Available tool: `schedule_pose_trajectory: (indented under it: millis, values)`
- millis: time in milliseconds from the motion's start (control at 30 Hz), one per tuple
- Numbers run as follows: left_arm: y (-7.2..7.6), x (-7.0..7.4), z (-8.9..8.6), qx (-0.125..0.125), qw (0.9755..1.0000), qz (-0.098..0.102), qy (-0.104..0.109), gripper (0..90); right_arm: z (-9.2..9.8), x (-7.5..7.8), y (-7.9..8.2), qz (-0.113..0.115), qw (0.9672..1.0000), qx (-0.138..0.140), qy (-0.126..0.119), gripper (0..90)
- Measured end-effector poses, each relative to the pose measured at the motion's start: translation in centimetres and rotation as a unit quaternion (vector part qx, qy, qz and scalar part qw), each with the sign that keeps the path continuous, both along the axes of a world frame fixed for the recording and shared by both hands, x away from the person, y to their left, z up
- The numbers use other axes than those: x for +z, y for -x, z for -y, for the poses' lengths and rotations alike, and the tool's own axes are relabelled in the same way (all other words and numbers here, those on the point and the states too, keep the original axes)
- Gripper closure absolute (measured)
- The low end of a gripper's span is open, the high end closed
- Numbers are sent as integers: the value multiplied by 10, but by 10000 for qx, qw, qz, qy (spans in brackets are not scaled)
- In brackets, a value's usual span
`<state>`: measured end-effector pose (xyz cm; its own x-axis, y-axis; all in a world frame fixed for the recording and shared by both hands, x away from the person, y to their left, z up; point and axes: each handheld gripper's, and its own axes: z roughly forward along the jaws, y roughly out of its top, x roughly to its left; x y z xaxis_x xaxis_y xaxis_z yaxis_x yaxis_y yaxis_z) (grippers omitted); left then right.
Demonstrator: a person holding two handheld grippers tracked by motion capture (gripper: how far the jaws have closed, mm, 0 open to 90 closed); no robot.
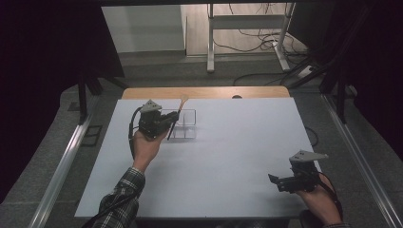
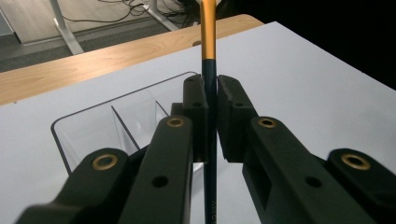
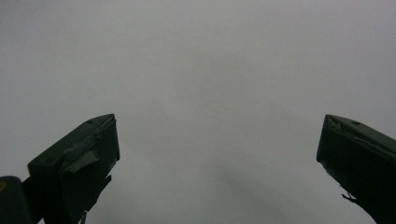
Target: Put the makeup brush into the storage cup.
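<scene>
Grip check: my left hand-held gripper point(image 2: 210, 116) pinches a slim dark pen with an orange upper end point(image 2: 208, 42), upright over the clear plastic divided tray point(image 2: 88, 128) just beyond it. I should lower vertically into one compartment before release. Right hand-held gripper point(image 3: 217, 154) rests spread, empty, well apart.

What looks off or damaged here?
Only small wear: frayed, peeling tape on the pads of the right hand-held gripper. Otherwise tidy: the left hand-held gripper clamps a black and yellow brush over the clear divided tray; nothing spilled on the white table.
</scene>
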<state>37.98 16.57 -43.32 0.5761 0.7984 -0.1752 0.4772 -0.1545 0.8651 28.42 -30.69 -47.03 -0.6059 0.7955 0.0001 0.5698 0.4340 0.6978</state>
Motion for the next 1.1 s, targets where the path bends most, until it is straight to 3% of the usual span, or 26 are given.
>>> schedule_pose_trajectory:
  millis: [1100]
  values:
    - [-38, 3, 18, 137, 9998, 145, 81, 830, 0, -1, 0, -40, 10000, -22, 31, 0]
